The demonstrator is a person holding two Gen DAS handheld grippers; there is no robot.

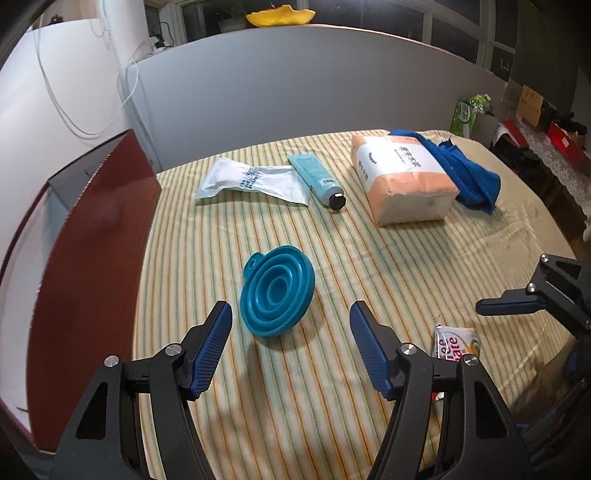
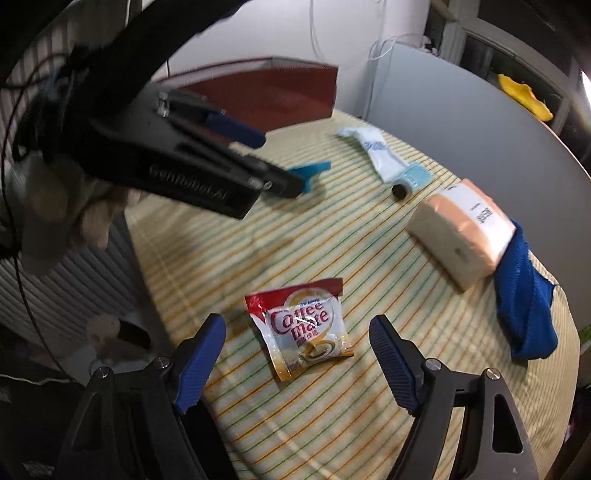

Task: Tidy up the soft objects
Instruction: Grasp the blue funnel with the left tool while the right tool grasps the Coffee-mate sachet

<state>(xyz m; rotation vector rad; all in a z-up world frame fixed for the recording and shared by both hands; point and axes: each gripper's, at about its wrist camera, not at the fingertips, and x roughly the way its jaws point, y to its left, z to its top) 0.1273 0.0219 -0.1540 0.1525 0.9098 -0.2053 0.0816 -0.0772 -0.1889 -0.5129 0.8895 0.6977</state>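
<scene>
Two grippers, both spread wide with nothing pinched. The left gripper (image 1: 290, 334) hangs just short of the teal collapsible funnel (image 1: 277, 291) on the striped tablecloth (image 1: 332, 369); the right gripper (image 2: 297, 345) frames the Coffee-mate sachet (image 2: 304, 332). Tissue pack (image 1: 402, 177) and blue towel (image 1: 469, 173) touch at the far side.

I am working in what looks like a lived-in home: the desk (image 1: 480, 266) wears a striped household cloth (image 1: 295, 387), dark windows (image 1: 388, 18) run behind a grey partition (image 1: 295, 81), and boxes and clutter (image 1: 535, 110) crowd a lace-covered sideboard (image 1: 554, 155) at right.
</scene>
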